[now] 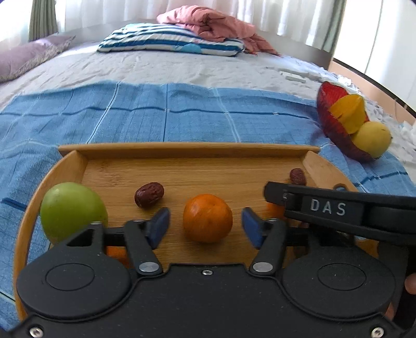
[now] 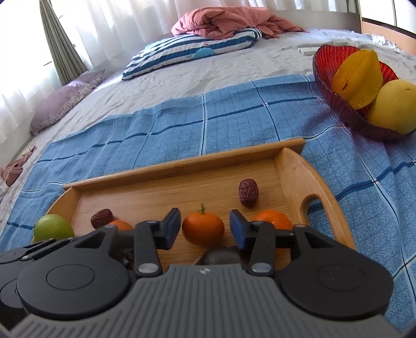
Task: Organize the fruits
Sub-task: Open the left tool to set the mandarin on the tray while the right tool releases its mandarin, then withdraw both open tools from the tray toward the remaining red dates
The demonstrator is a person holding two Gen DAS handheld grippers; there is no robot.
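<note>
A wooden tray (image 1: 182,150) lies on a blue checked cloth and holds the fruit. In the left wrist view my left gripper (image 1: 205,225) stands open around an orange tangerine (image 1: 207,218), with a gap on each side of it. A green round fruit (image 1: 70,210) sits at the tray's left end, with a red date (image 1: 149,194) beside it. In the right wrist view my right gripper (image 2: 205,226) is open around a stemmed tangerine (image 2: 202,230), its pads close to the fruit but not pressing it. Another tangerine (image 2: 271,219) and a date (image 2: 248,193) lie to the right.
A red glass bowl (image 2: 335,96) holding a yellow starfruit (image 2: 358,78) and a round yellow fruit (image 2: 395,104) stands on the cloth to the right of the tray. A striped pillow (image 1: 171,41) and a pink blanket (image 1: 215,23) lie at the far end of the bed.
</note>
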